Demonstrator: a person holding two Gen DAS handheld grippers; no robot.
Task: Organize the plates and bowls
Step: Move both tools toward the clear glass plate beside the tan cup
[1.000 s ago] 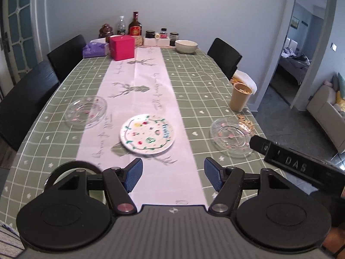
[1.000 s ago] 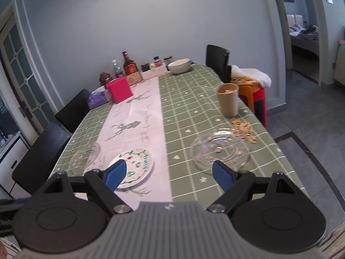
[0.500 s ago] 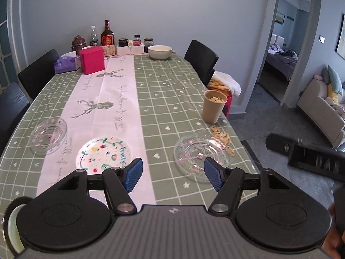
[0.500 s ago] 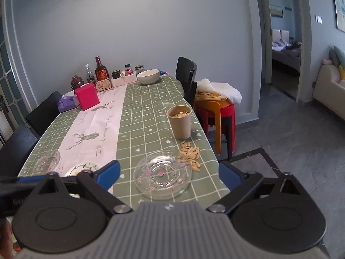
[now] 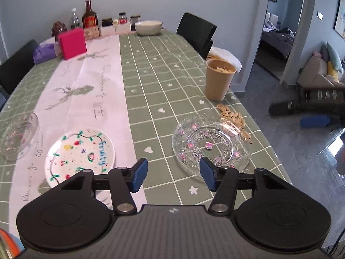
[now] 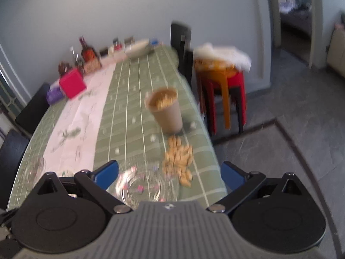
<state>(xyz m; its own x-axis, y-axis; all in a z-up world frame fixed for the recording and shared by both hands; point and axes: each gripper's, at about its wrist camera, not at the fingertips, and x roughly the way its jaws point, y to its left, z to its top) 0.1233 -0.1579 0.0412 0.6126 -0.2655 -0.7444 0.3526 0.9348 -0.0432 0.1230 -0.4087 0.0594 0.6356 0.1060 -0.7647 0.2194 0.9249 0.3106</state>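
A clear glass dish (image 5: 211,144) with pink flowers lies near the table's right edge, just ahead of my left gripper (image 5: 173,173). Its jaws are closing with nothing between them. A white fruit-painted plate (image 5: 79,153) rests on the pale runner to the left, and a second glass dish (image 5: 18,136) sits at the far left. A cream bowl (image 5: 148,27) stands at the far end. The blurred right wrist view has my right gripper (image 6: 170,173) wide apart and closing, hovering over the same glass dish (image 6: 140,185) without touching it.
A beige cup (image 5: 217,82) of seed shells stands by the right edge, with loose shells (image 5: 234,120) beside the dish. A pink box (image 5: 72,43) and bottles (image 5: 89,19) crowd the far end. Black chairs (image 5: 197,32) and stacked stools (image 6: 222,90) flank the table.
Both grippers have moved right along the table and dropped lower. The flowered glass dish now sits close ahead of both. The left jaws have narrowed, and the right view has blurred.
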